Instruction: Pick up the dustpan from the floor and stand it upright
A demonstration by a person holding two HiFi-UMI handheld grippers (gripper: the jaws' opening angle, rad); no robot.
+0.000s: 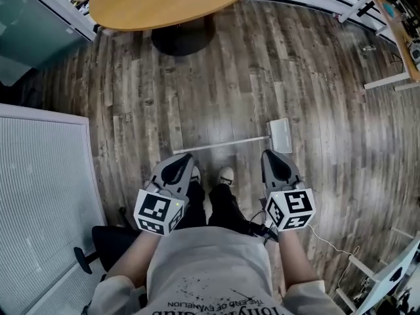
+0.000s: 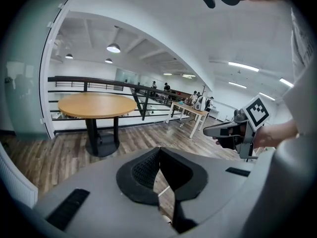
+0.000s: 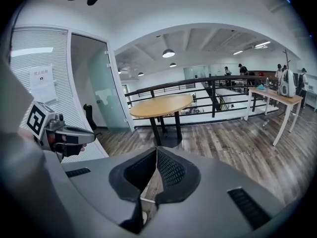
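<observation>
Dustpan lies flat mid-floor on the wood floor, just ahead of the shoes. It is white, with a small pan and a long thin handle running left. Left gripper and right gripper are both pressed together and empty. Risk: the thin handle rolls out of a pinch, or the dustpan topples once stood up.

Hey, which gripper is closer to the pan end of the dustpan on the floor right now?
Right. The right gripper hangs just below the dustpan's white pan in the head view; the left gripper is over by the far tip of its handle.
</observation>
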